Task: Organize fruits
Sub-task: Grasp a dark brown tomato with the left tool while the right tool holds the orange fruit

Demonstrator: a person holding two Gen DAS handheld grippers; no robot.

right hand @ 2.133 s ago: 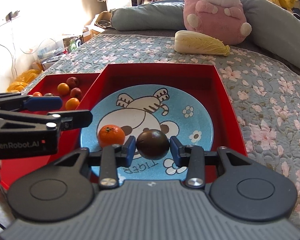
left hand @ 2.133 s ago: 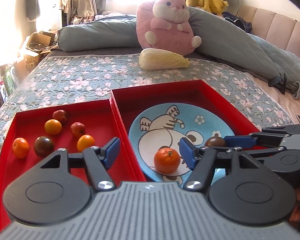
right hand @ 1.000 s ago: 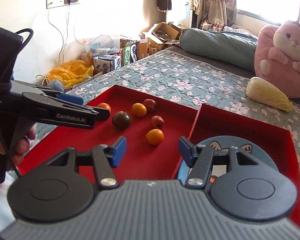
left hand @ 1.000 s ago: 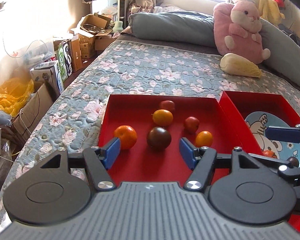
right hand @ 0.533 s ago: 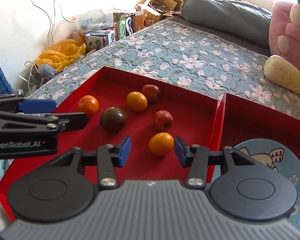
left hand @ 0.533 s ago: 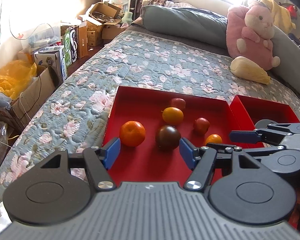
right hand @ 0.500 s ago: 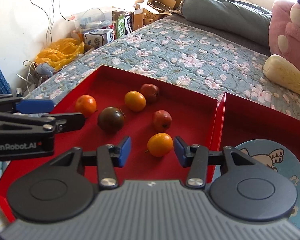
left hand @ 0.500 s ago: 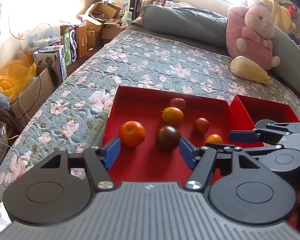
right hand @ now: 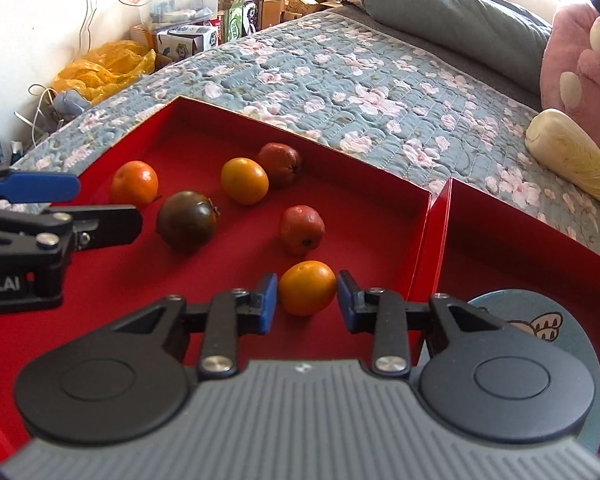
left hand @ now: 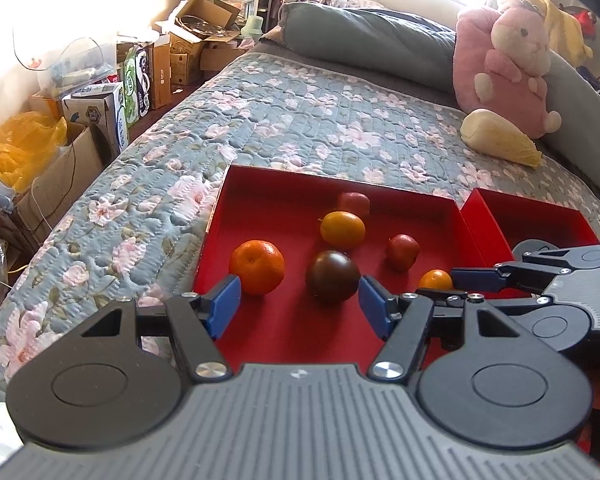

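A red tray on the bed holds several fruits: an orange, a dark tomato, a yellow-orange fruit, two small red fruits and a small orange fruit. My left gripper is open just short of the orange and the dark tomato. My right gripper is open, its pads close on either side of the small orange fruit, with a thin gap showing at each pad. A second red tray on the right holds a blue cartoon plate.
A pink plush toy, a pale cabbage and grey pillows lie at the far end of the flowered quilt. Cardboard boxes and a yellow bag stand on the floor to the left.
Both grippers moved from the plate to the left tray. The right gripper let go of a dark fruit there, then came lower and narrowed around the small orange fruit. The left gripper edged forward.
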